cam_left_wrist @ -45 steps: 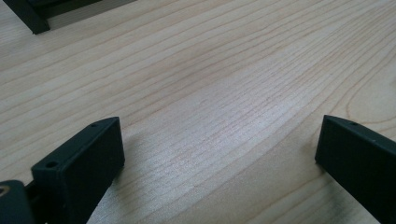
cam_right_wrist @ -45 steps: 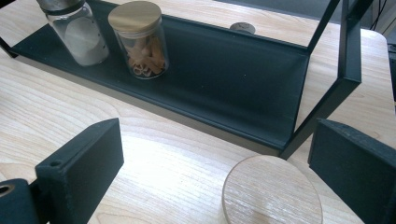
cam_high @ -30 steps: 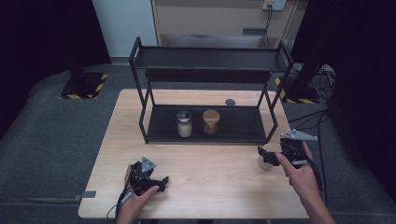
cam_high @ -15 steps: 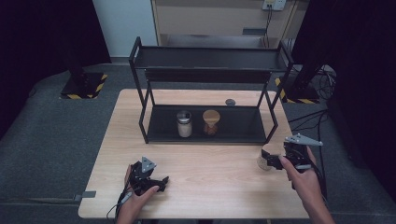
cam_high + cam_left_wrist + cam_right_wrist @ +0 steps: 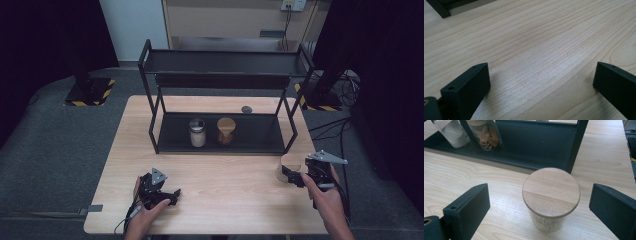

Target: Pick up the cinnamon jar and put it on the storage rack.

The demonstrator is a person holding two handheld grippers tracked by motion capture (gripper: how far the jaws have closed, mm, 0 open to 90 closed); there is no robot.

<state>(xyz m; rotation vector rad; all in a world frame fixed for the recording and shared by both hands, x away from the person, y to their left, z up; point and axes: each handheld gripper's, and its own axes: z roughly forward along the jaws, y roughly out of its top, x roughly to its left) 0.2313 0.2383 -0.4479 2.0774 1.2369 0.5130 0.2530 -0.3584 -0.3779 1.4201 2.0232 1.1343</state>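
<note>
A glass jar with a round wooden lid (image 5: pixel 551 191) and pale contents stands on the wooden table (image 5: pixel 225 200) near its right edge, also seen in the high view as the jar (image 5: pixel 287 166). My right gripper (image 5: pixel 295 178) sits just behind it, open, its jaws wide on either side and not touching the jar. My left gripper (image 5: pixel 172 194) rests low over bare table near the front left, open with nothing between its jaws (image 5: pixel 539 82).
A black two-level rack (image 5: pixel 225 142) stands at the table's middle. On its lower shelf are a jar of white contents (image 5: pixel 197 133) and a wooden-lidded jar of pasta (image 5: pixel 225 131). A small dark disc (image 5: pixel 246 109) lies behind the rack.
My right gripper has drawn back toward the person and to the right, away from the jar. The left gripper has stayed in place.
</note>
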